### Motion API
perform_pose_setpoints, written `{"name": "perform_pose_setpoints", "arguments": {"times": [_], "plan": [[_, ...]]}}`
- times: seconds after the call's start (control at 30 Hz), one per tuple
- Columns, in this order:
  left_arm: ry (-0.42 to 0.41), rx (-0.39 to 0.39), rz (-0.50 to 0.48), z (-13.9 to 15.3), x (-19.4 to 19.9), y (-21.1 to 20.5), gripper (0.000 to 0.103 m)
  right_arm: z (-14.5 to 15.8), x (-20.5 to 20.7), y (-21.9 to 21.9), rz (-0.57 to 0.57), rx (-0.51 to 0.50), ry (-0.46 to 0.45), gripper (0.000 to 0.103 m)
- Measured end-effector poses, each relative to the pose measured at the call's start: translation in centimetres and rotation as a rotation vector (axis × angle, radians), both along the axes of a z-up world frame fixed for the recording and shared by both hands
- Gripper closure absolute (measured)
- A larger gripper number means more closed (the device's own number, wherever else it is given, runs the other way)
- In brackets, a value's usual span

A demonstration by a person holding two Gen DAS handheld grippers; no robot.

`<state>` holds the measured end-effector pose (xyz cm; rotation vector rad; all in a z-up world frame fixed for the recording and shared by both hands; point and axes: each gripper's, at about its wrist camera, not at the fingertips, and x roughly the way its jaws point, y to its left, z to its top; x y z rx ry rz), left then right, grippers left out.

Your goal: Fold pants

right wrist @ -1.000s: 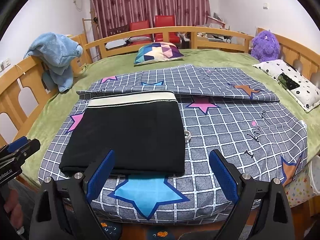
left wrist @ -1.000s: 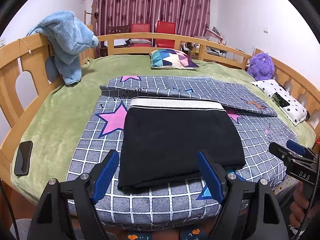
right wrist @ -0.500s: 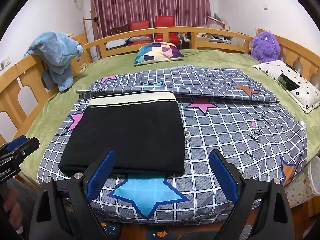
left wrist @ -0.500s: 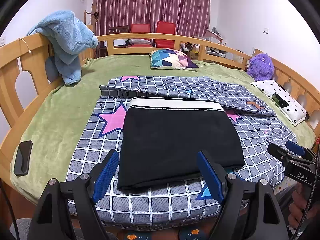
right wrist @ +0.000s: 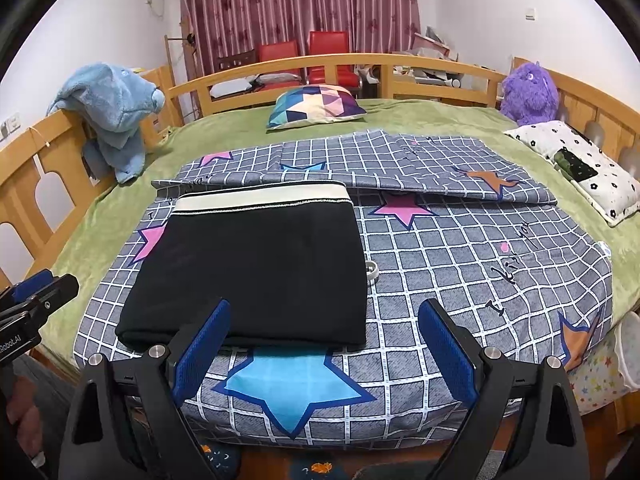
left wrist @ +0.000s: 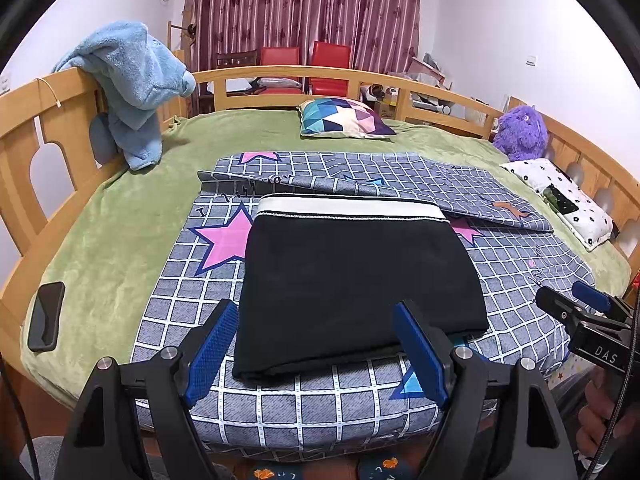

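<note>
A: Count on the bed?

B: One pair of black folded pants with a cream waistband [left wrist: 352, 280], lying flat on one grey grid-pattern quilt with coloured stars [left wrist: 520, 264]. One green fleece blanket [left wrist: 120, 220] under the quilt. One geometric multicolour cushion [left wrist: 344, 118], one purple plush toy [left wrist: 520, 132], one white pillow with black dots [left wrist: 560, 204], one light-blue fleece garment [left wrist: 132, 80] draped over the wooden bed rail [left wrist: 24, 120]. One black phone [left wrist: 46, 316]. Two red chairs [left wrist: 304, 62] behind the rail, in front of the maroon curtains.

A: Grippers?

B: Two. Left gripper [left wrist: 316, 354] was spread wide, holding nothing. Right gripper [right wrist: 320, 352] same: released, nothing between the blue pads [right wrist: 202, 346].

A: Pants relative to the jaws?

B: In the left wrist view, the near folded edge sat right between the left jaws, just ahead of the tips, waistband at the far end. No contact visible. In the right wrist view, the pants lay ahead and toward the left finger; their near right corner fell between the jaws, the rest extended past the left pad. The gap otherwise framed a blue star on the quilt.

A: Anything else near the pants?

B: One small pale ring-shaped object [right wrist: 372, 270] touching the pants' right edge. Couldn't tell what it was.
</note>
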<state>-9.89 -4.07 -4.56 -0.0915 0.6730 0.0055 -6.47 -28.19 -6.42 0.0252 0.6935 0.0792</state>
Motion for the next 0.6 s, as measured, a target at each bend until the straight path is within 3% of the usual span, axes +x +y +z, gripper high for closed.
{"name": "perform_pose_setpoints", "arguments": {"times": [0.6], "plan": [[-0.002, -0.001, 0.005, 0.12, -0.08, -0.20, 0.021, 0.09, 0.00, -0.06, -0.001, -0.007, 0.000, 0.009]]}}
